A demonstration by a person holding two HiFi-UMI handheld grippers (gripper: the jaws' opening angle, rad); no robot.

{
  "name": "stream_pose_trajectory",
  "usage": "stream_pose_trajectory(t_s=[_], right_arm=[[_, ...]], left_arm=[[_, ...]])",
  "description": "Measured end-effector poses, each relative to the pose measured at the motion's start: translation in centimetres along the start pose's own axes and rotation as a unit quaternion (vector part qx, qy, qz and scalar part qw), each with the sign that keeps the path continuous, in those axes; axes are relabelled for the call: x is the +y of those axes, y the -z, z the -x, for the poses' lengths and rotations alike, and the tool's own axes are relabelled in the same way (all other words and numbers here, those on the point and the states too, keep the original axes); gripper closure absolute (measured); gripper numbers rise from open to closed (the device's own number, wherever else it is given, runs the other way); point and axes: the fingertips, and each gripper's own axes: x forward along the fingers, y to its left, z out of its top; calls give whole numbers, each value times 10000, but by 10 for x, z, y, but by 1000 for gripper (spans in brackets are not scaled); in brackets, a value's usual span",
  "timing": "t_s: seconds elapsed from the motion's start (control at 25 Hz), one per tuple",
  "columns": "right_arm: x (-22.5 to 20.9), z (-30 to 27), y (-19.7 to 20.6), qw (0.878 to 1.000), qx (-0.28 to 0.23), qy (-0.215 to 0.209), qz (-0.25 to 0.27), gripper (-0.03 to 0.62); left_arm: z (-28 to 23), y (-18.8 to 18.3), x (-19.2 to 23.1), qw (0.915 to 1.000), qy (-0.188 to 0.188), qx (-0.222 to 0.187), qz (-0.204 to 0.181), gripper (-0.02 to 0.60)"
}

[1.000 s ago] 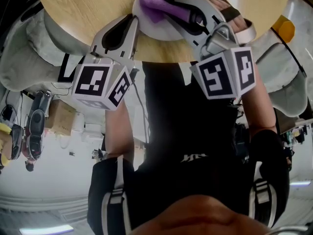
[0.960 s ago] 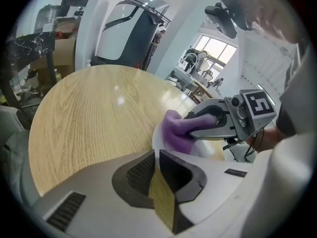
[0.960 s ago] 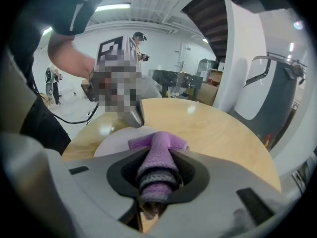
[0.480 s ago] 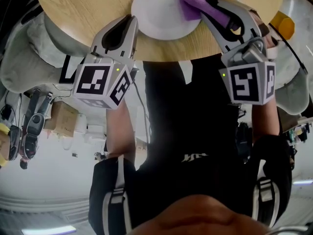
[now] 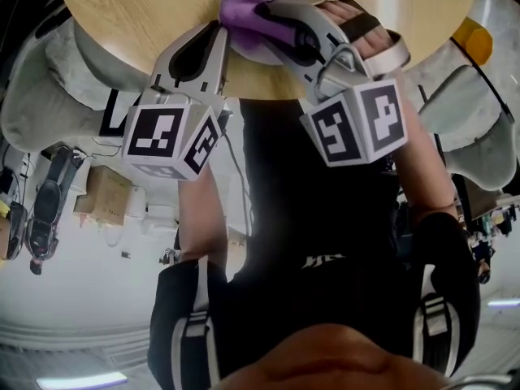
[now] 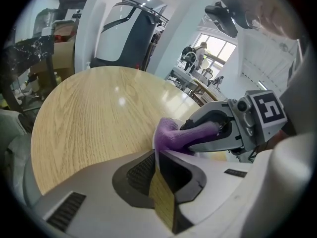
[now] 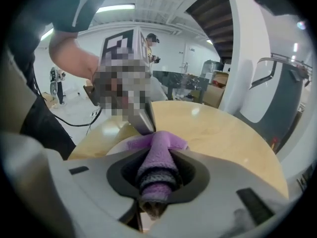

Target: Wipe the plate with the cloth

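Observation:
On the round wooden table (image 5: pixel 122 6) a white plate (image 5: pixel 240 49) lies near the front edge, mostly covered. My left gripper (image 5: pixel 218 32) is shut on the plate's left rim; in the left gripper view its jaws (image 6: pixel 157 157) stand nearly together on a thin white edge. My right gripper (image 5: pixel 264 19) is shut on a bunched purple cloth (image 5: pixel 237 6) and presses it onto the plate's left part, close to the left gripper's tip. The cloth (image 7: pixel 156 167) fills the right jaws, with the plate's rim (image 7: pixel 116 145) just beyond. The left gripper view shows the cloth (image 6: pixel 171 135) beside my jaws.
Pale padded chairs (image 5: pixel 49 96) stand round the table on both sides. A yellow object (image 5: pixel 471 43) sits off the table's right edge. A cardboard box (image 5: pixel 101 193) is on the floor at the left. Bare tabletop (image 6: pixel 94 113) stretches left of the plate.
The right gripper swept the cloth to the plate's right side, then back across to its left part. The left gripper kept still at the rim.

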Motion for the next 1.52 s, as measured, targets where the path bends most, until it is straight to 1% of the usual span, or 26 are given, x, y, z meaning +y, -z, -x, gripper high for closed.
stream_pose_trajectory(t_s=[0.12, 0.24, 0.44, 0.72, 0.8, 0.88, 1.04, 1.16, 1.24, 1.32, 1.52], right_arm=[[-1, 3, 7, 10000, 64, -22, -30, 500], [-4, 16, 22, 9997, 240, 19, -86, 499], [-16, 50, 52, 9980, 569, 236, -169, 499], [-27, 78, 76, 9940, 938, 501, -238, 500], [-27, 82, 71, 9939, 907, 563, -273, 500], [-22, 78, 57, 9956, 692, 531, -346, 500], [-4, 43, 20, 9993, 191, 180, -252, 500], [4, 20, 0, 9995, -7, -78, -290, 500], [7, 11, -7, 9996, -13, -162, -250, 500], [11, 7, -4, 9995, 54, -223, -214, 500], [11, 17, 21, 9988, 333, -237, -268, 500]], left_arm=[[0, -1, 0, 10000, -35, -8, -56, 549], [0, -1, 0, 10000, -50, -5, -80, 549], [0, -1, -3, 10000, -30, 12, -89, 550], [0, 2, 3, 10000, -29, 14, -72, 551], [0, 1, 2, 10000, -35, 14, -77, 551], [0, 0, 2, 10000, -43, 14, -79, 551], [-1, 1, 2, 10000, -56, 3, -76, 552], [-1, -1, 1, 10000, -67, -37, -58, 552], [0, -3, 1, 9999, -115, -65, -43, 555], [1, -3, 2, 9999, -144, -70, -42, 557], [0, -3, 1, 9998, -141, -80, -88, 557]])
